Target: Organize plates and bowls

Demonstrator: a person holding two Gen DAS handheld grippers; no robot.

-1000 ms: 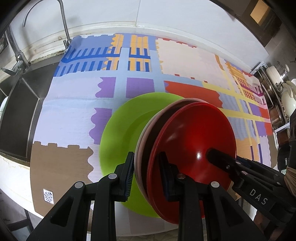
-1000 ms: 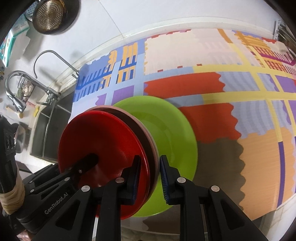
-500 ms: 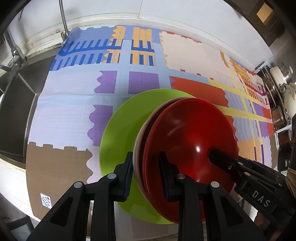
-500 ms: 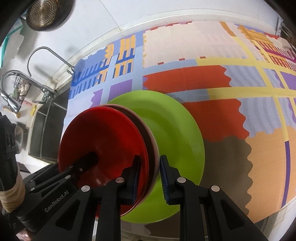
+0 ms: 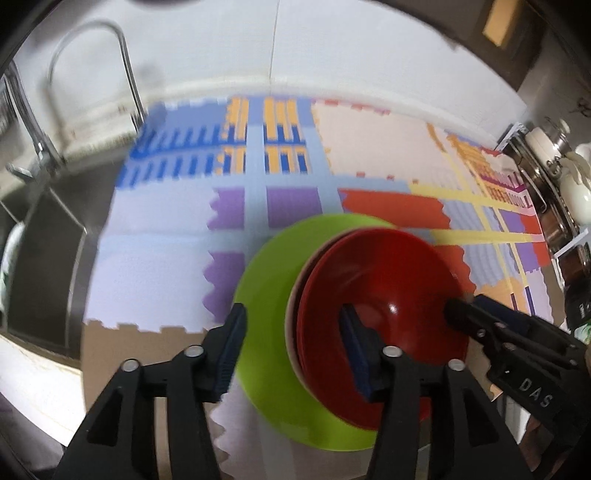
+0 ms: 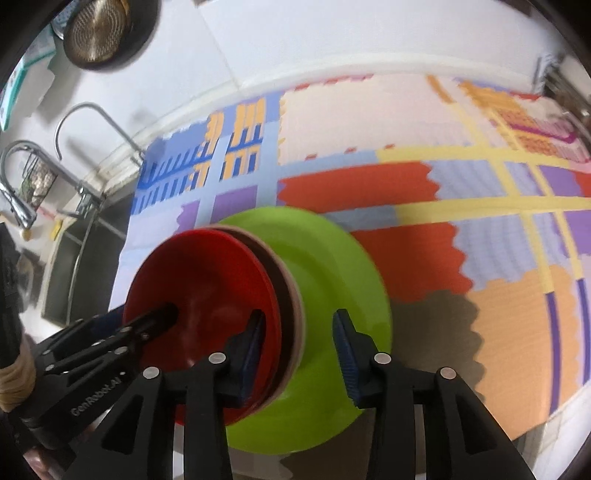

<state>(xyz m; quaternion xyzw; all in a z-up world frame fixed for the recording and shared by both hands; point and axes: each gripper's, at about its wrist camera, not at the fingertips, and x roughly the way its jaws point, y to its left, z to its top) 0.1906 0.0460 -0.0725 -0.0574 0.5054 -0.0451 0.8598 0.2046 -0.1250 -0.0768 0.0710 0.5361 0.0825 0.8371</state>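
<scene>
Nested glossy red bowls (image 5: 384, 295) sit centre-frame on the lime-green round plate (image 5: 266, 295); stacking looks done, with left gripper (image 5: 291, 332) and right gripper (image 6: 299, 336) both spread apart, gripping nothing.

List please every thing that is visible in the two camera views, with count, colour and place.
Round green plate: 1, lime green, on the mat, bottom of the stack.
Pinkish plate: 1, pale pink rim, between green plate and red one.
Glossy red plate: 1, red, top of the stack.
Patchwork foam mat: 1, multicolour, covering the counter.
Steel sink: 1, grey, left of the mat.
Curved metal faucets: 2, silver, behind the sink.
Round pan: 1, dark, on the wall.
Left tool: 1, black, open around the stack's rim.
Right tool: 1, black, open likewise.
</scene>
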